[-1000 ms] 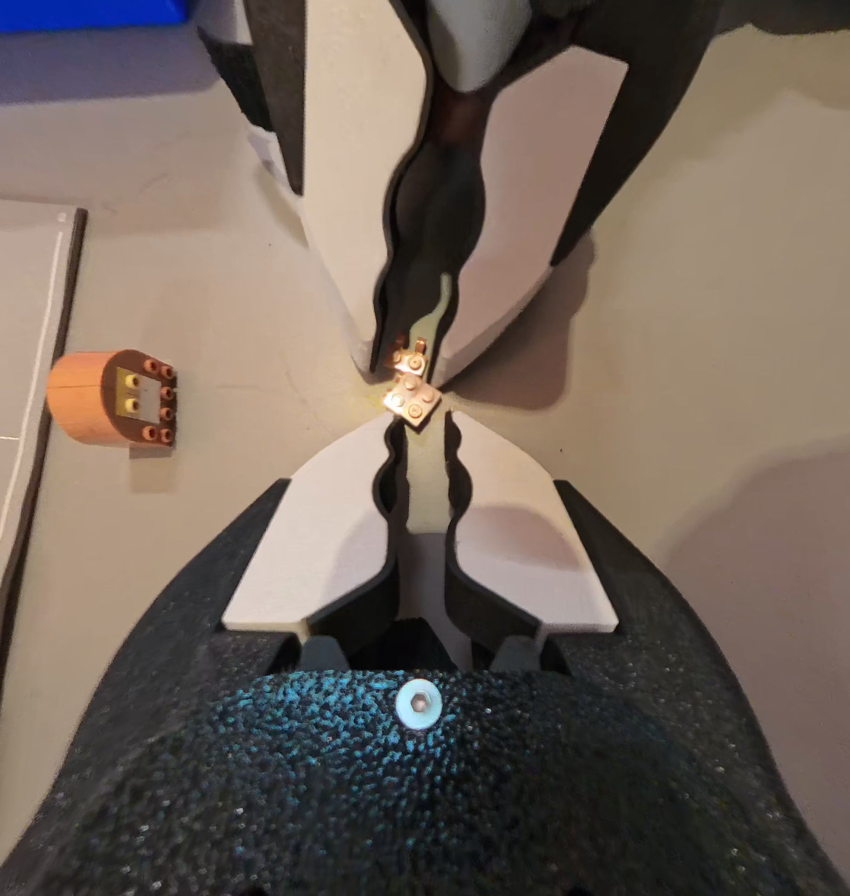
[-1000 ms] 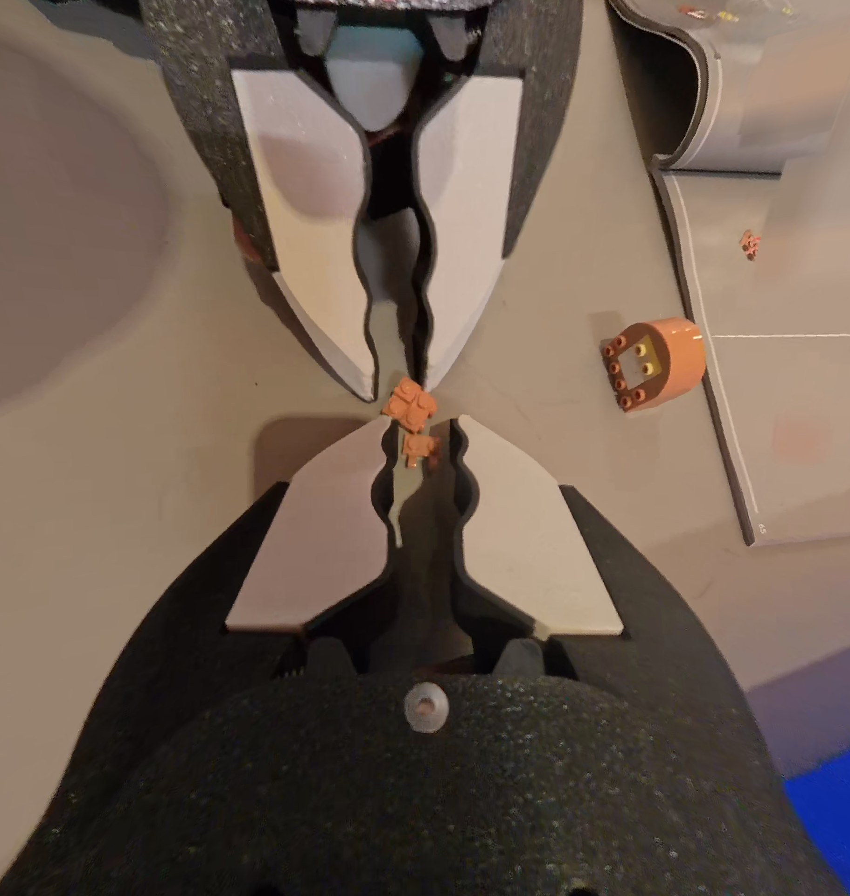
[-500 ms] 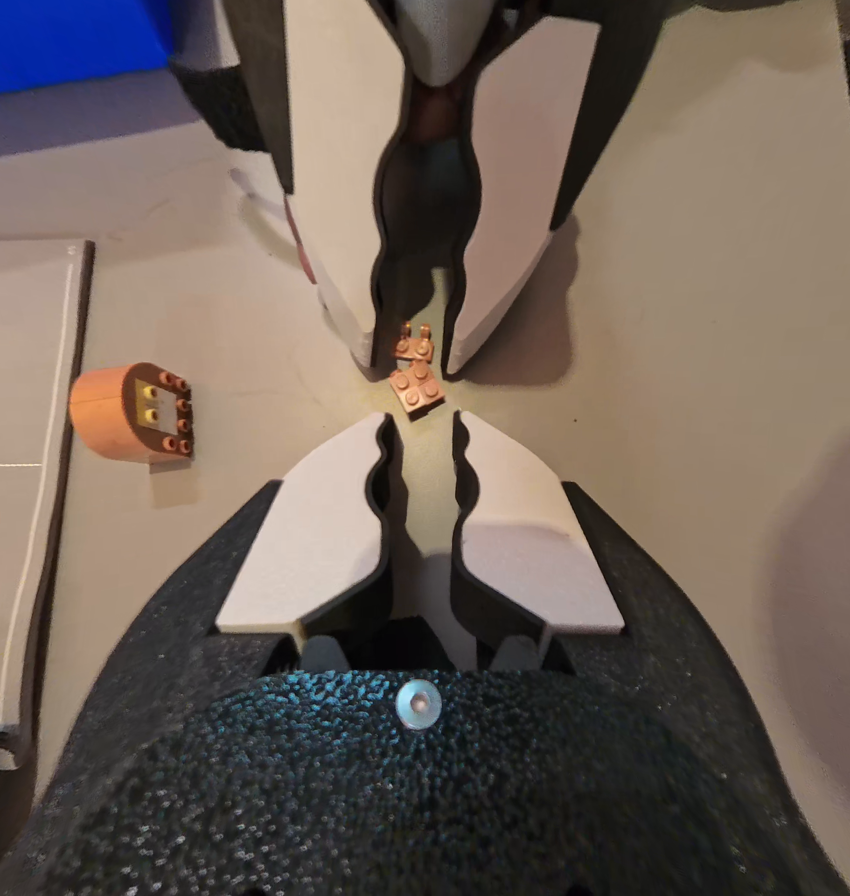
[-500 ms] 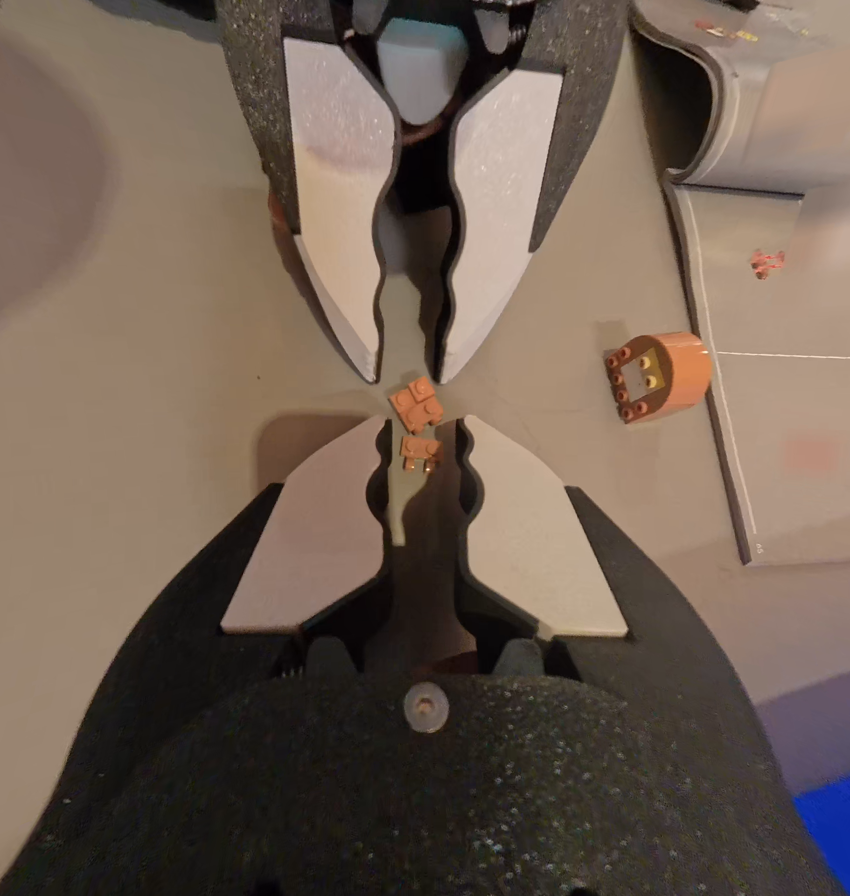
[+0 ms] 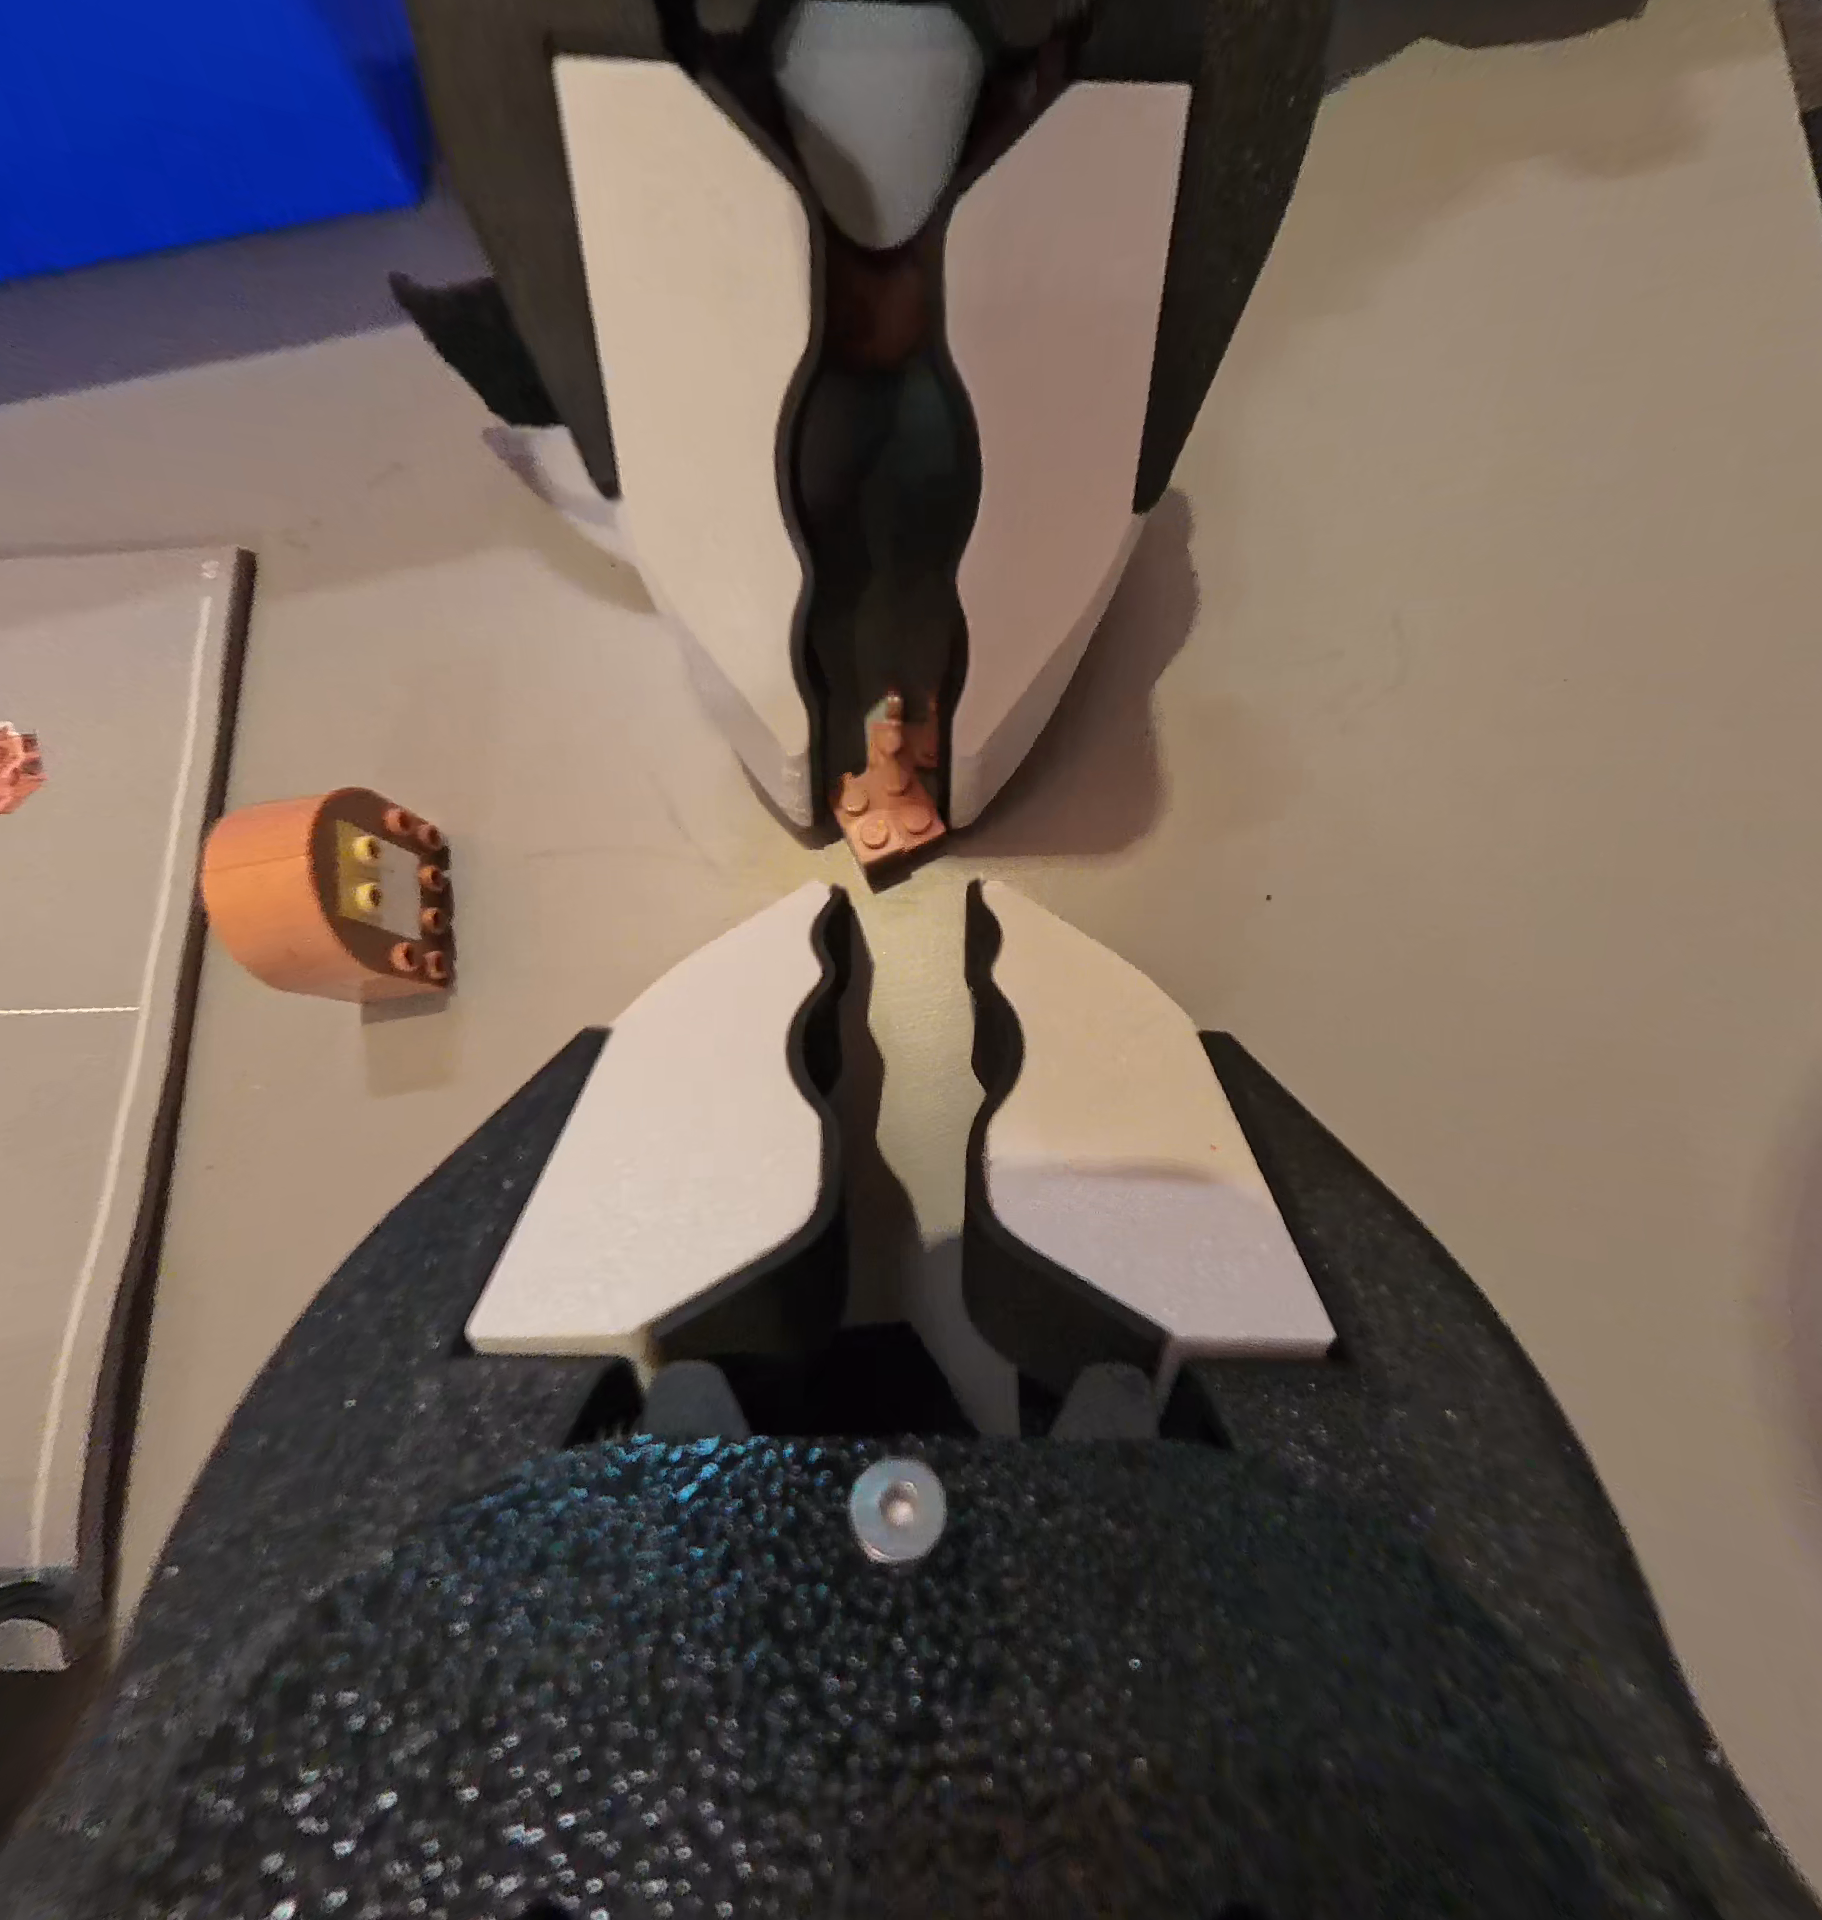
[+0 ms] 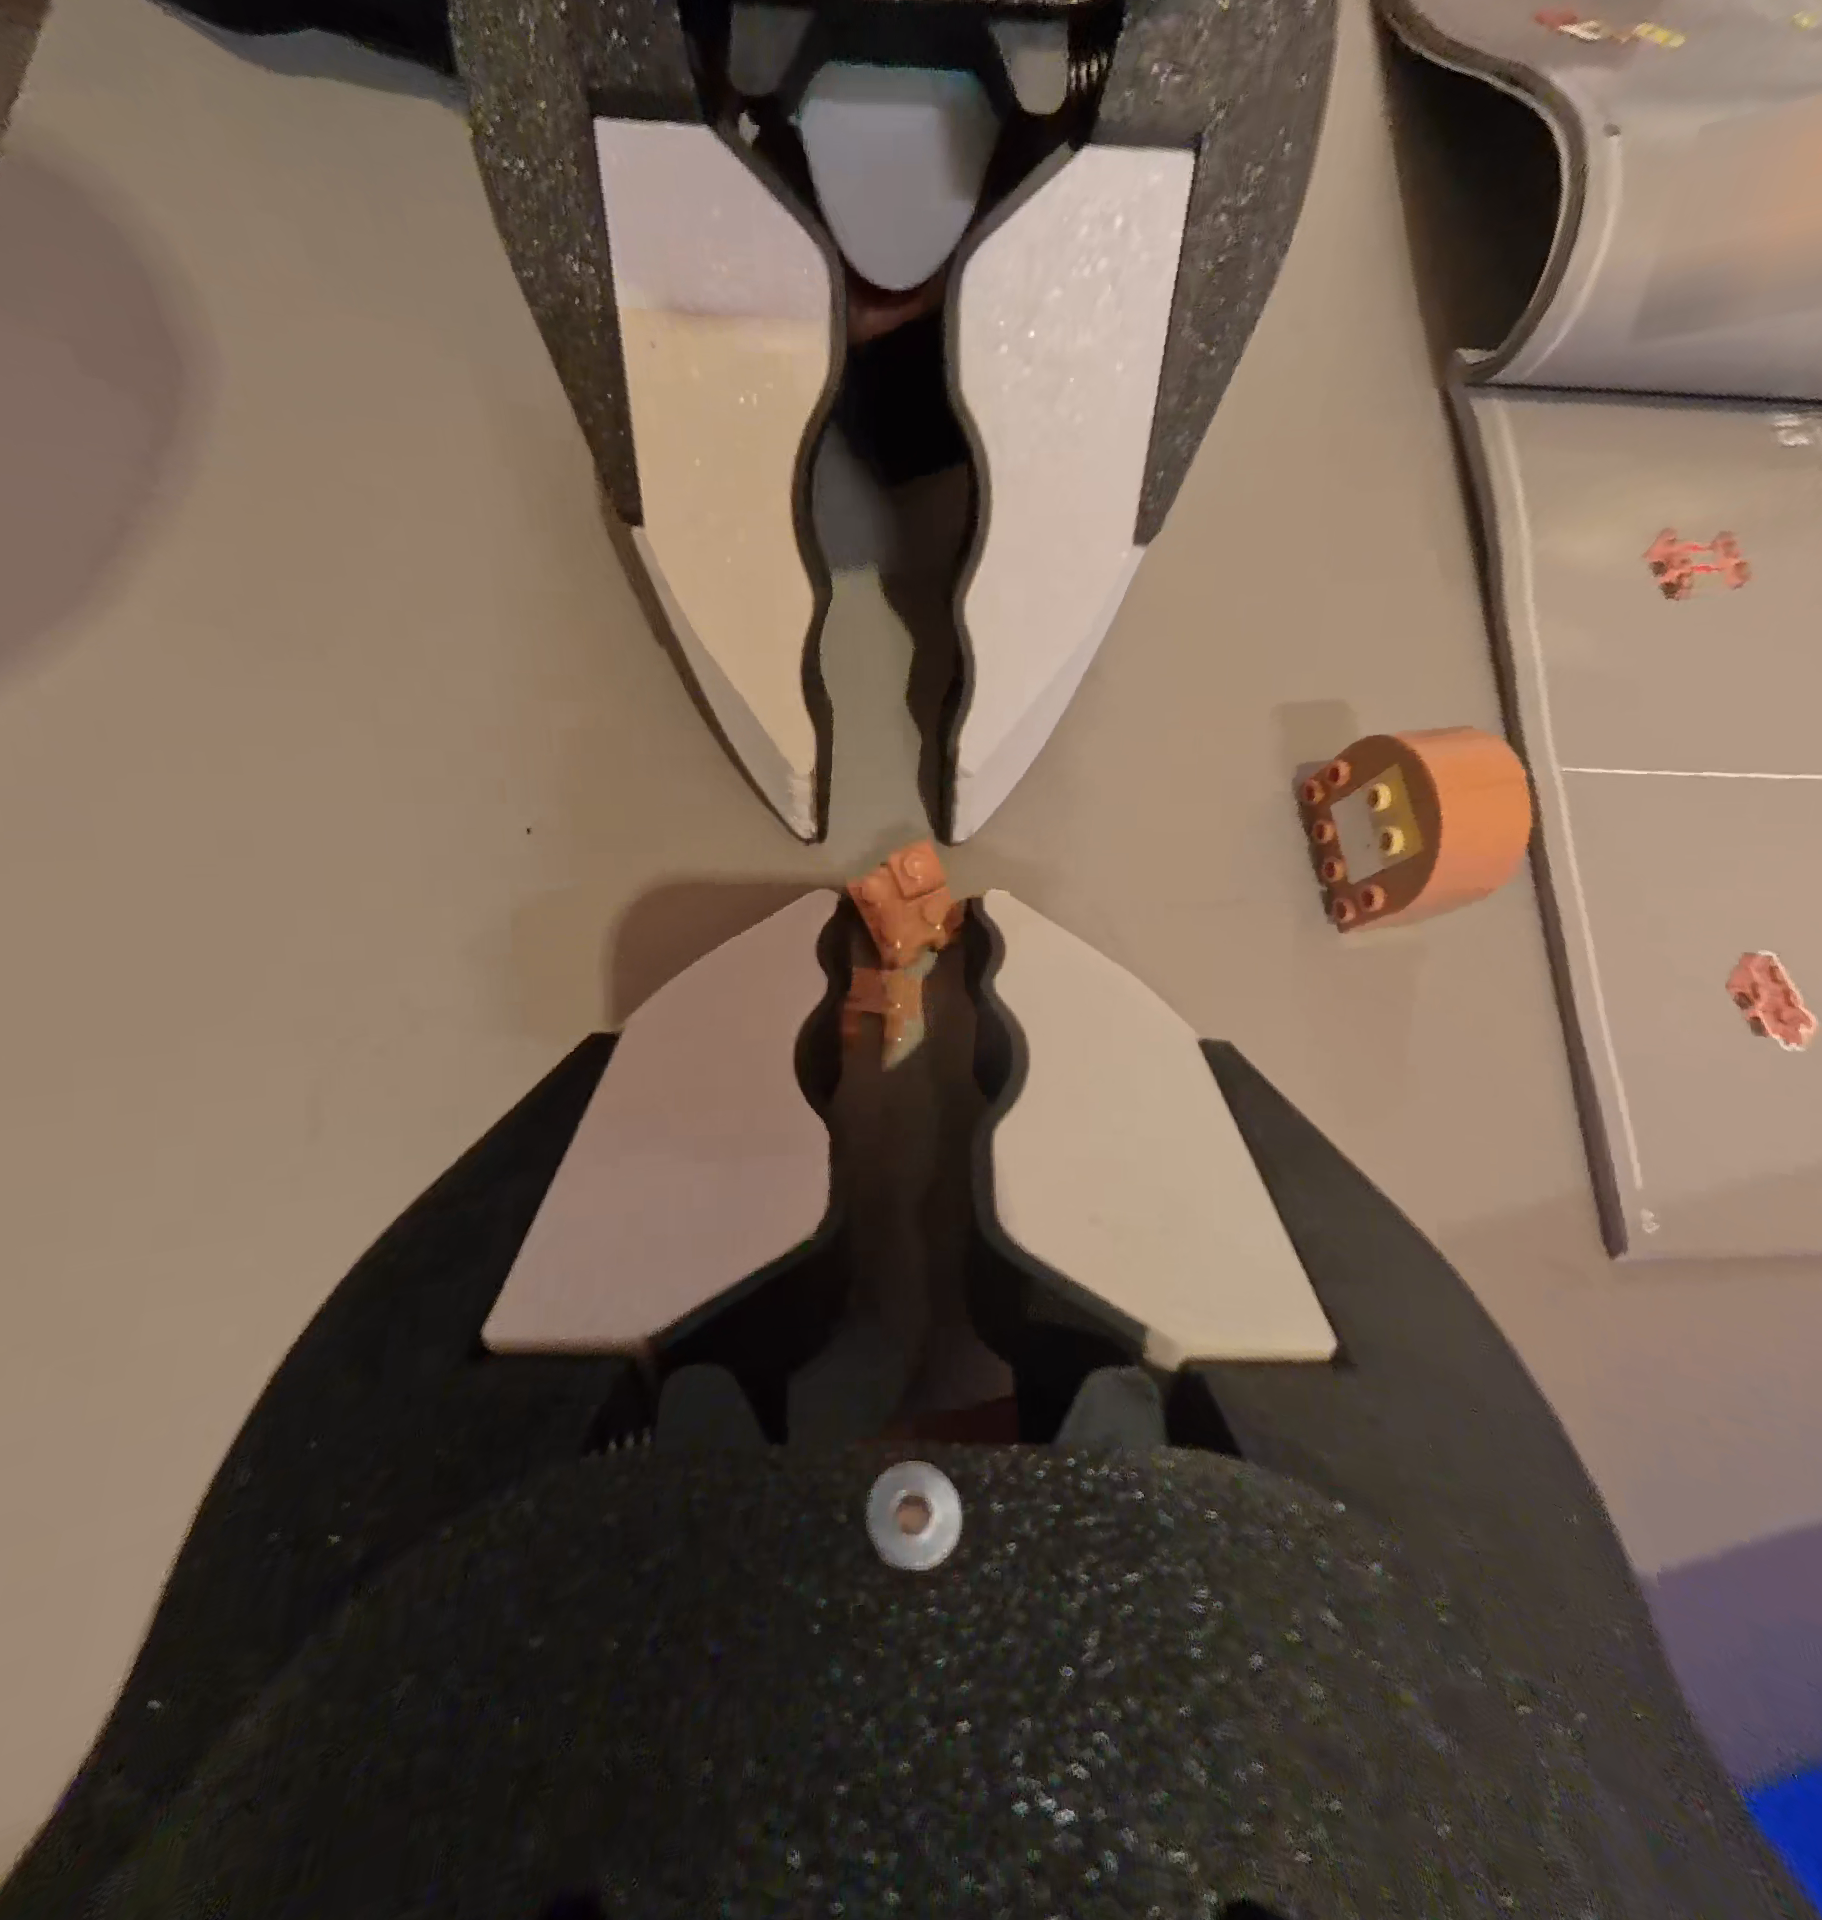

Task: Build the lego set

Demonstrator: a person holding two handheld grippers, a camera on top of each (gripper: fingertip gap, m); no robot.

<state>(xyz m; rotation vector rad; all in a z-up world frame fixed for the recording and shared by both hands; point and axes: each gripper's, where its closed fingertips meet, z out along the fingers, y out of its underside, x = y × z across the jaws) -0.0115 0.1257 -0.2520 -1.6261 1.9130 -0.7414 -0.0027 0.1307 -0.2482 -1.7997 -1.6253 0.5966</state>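
Observation:
Two grippers face each other tip to tip over a beige table. My right gripper (image 6: 907, 909) is shut on a small brown studded plate (image 6: 902, 894) that has a smaller brown piece right behind it, deeper between the fingers. In the left wrist view the plate (image 5: 886, 826) sits tilted between the right gripper's (image 5: 881, 821) two fingertips. My left gripper (image 5: 902, 904) is open and empty, with bare table between its fingers. Its tips stop just short of the plate. It also shows at the top of the right wrist view (image 6: 879, 831).
A round orange and brown brick assembly (image 5: 325, 894) (image 6: 1416, 831) lies beside the edge of a grey mat (image 5: 55, 935) (image 6: 1717, 1039). Small reddish pieces (image 5: 3, 769) (image 6: 1769, 997) lie on the mat. A blue object (image 5: 159, 125) is at the far edge. Left and right tips are no more than a few centimetres apart.
My left gripper opened and drew back off the brown plate. My right gripper widened, slid forward around both small pieces, and its pads came together on the plate.

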